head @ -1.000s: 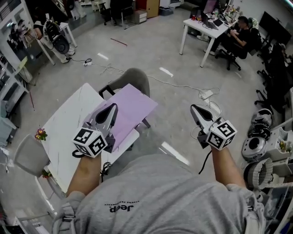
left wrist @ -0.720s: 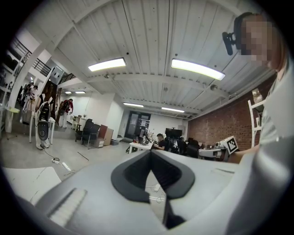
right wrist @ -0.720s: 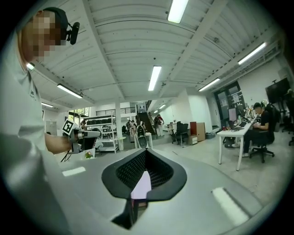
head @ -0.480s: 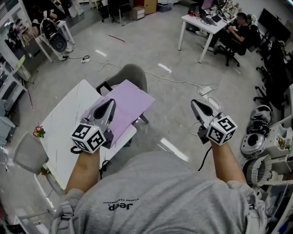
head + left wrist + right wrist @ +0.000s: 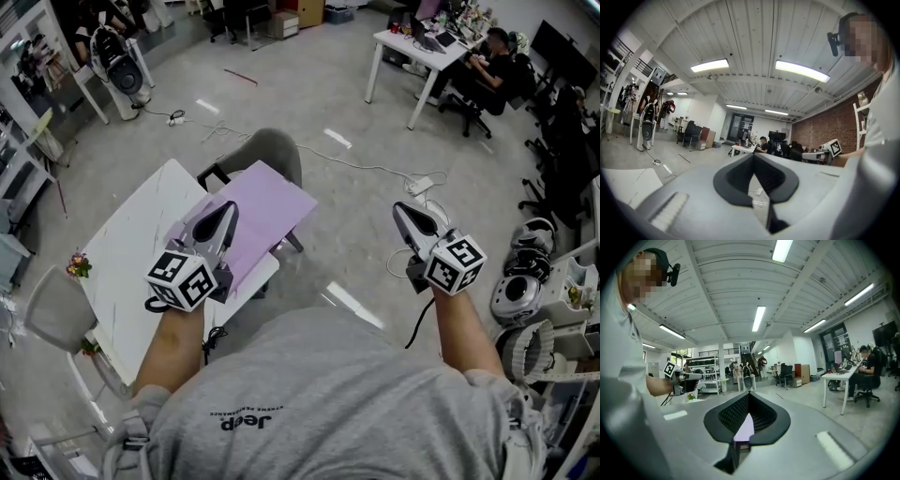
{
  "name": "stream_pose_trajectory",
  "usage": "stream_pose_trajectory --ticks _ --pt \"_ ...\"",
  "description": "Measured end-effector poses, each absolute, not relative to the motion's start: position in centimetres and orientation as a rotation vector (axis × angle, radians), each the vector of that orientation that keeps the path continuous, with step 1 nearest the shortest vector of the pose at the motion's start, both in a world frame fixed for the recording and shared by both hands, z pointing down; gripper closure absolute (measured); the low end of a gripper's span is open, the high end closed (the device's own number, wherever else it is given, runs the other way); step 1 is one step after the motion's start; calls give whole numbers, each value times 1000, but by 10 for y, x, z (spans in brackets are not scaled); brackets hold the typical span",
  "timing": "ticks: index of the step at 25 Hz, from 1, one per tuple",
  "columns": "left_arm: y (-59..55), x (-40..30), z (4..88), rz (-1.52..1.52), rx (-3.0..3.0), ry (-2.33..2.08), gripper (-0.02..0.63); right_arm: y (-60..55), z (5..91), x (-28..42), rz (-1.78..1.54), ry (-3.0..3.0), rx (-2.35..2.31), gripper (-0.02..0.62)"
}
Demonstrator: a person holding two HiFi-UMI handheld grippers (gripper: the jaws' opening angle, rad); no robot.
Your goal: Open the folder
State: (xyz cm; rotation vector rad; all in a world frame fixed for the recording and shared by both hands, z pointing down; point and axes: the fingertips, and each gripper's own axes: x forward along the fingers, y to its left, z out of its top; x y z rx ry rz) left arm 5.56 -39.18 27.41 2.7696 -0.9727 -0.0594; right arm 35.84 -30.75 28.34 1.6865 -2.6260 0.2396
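Note:
A lilac folder point(image 5: 267, 211) lies closed on the white table point(image 5: 131, 253), and its far corner juts past the table edge. My left gripper point(image 5: 228, 208) is held level above the folder's near part, jaws shut and empty. In the left gripper view its tips point(image 5: 753, 155) meet. My right gripper point(image 5: 401, 208) hovers over the floor, well to the right of the table, also shut with nothing in it. Its tips point(image 5: 749, 393) touch, and a strip of the folder point(image 5: 745, 427) shows through the gap behind them.
A grey chair point(image 5: 272, 150) stands at the table's far side, another chair point(image 5: 61, 319) at its near left. A small flower pot point(image 5: 79, 267) sits on the table's left edge. A cable and power strip point(image 5: 422, 187) lie on the floor. Equipment point(image 5: 525, 300) crowds the right.
Both grippers keep their places and stay shut. Only the head view has shifted slightly.

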Motion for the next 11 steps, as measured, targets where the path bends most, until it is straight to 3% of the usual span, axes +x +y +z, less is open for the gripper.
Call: stream_pose_trajectory --ticks 11 --pt "-390 49 274 -75 2761 -989 557 -307 281 357 224 -2629 1677 594"
